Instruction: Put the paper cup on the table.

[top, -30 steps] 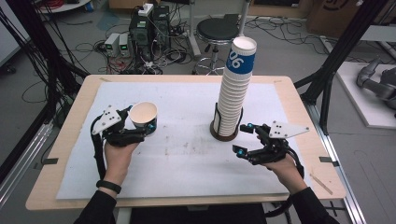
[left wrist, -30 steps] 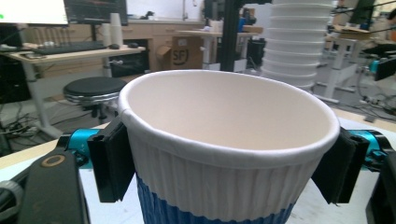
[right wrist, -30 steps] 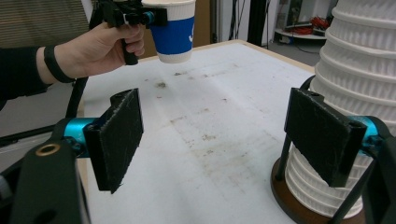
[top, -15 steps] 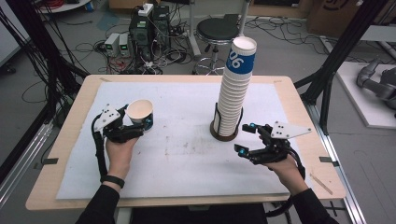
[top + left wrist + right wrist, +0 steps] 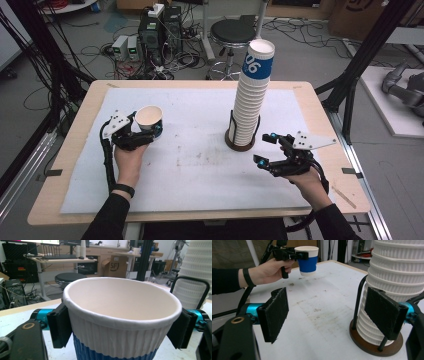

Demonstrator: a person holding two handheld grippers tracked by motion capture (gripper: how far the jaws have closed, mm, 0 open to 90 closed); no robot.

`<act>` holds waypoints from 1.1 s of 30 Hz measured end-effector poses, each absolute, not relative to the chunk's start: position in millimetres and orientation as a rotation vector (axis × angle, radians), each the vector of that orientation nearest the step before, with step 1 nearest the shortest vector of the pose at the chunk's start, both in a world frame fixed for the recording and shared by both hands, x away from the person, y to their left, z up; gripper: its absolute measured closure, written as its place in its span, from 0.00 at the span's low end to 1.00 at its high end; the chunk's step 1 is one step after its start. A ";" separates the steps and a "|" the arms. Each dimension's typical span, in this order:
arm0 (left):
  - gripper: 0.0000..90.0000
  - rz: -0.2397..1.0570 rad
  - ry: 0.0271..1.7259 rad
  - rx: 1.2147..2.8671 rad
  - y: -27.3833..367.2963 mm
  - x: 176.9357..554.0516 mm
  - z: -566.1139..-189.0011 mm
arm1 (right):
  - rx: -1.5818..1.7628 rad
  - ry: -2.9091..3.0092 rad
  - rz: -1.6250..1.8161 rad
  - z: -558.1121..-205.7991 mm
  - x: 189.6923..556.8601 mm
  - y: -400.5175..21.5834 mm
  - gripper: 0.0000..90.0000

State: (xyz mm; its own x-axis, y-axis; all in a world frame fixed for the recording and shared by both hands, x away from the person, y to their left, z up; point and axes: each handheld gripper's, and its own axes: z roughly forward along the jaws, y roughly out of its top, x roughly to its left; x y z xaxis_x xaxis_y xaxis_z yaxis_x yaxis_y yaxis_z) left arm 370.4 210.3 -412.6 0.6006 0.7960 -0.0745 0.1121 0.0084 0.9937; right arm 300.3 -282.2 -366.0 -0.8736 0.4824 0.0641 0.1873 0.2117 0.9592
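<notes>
A white paper cup [image 5: 149, 118] with a blue band is upright in my left gripper [image 5: 145, 131], whose black pads [image 5: 59, 326] press on its two sides just under the rim. The cup [image 5: 307, 260] hangs a little above the white mat at the table's left. A tall stack of ribbed white cups [image 5: 251, 95] stands in a black wire holder on a round wooden base [image 5: 244, 142] right of the middle. My right gripper [image 5: 267, 149] rests open beside that base, its pads [image 5: 274, 312] apart and bare, the stack [image 5: 395, 277] just behind the right pad.
A white mat [image 5: 200, 165] with faint stains covers the wooden table [image 5: 320, 107]. Black frame posts [image 5: 360, 65] rise off the table's right. A black stool [image 5: 232, 35] and cabled electronics [image 5: 150, 35] sit on the floor beyond the far edge.
My left gripper has carried the cup a little toward the far left and lower over the mat. The right gripper and the stack stay where they were.
</notes>
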 end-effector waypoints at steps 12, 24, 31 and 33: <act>0.23 0.652 0.865 1.518 213.0 383.2 -429.2 | 0.649 2.235 1.709 -367.8 298.5 -285.8 0.22; 0.24 0.622 0.900 1.550 211.4 389.2 -437.5 | 0.657 2.240 1.710 -369.2 299.2 -286.5 0.22; 0.24 0.618 0.916 1.589 209.7 389.6 -439.0 | 0.659 2.232 1.709 -369.0 299.2 -286.7 0.22; 0.24 0.617 0.919 1.601 209.5 389.9 -439.7 | 0.660 2.223 1.711 -368.7 299.7 -287.3 0.22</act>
